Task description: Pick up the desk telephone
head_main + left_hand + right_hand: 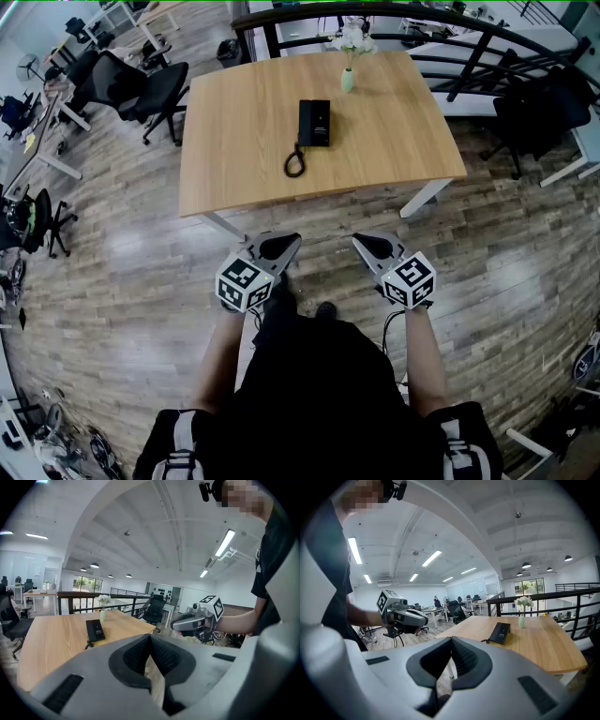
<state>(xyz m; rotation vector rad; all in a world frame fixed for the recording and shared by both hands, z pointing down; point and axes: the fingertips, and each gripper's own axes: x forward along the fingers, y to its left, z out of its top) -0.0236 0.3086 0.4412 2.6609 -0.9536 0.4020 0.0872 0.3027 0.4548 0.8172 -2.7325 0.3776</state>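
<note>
Both claws are shut and empty, held off the counter.

Head view: your left claw and right claw sit side by side over the wood floor, short of the counter's near edge and well apart from anything on it. The desk telephone lies flat about mid-counter, a bit toward the far edge. Its coiled cord trails off the near left corner of the phone toward you. A vase of white flowers stands beyond the phone, near the far edge. Only this view gives you that layout and the gap between claws and counter. It doesn't show the pad faces.

Left gripper view: the ribbed pads meet in a closed seam with nothing between them. Phone is ahead and to the left, and the right claw is off to the right. You also get a dark railing behind the counter.

Right gripper view: same story, pads pressed together on nothing. Phone sits ahead to the right with the vase just past it, and the left claw is off to the left. Both claws tip slightly down.
</note>
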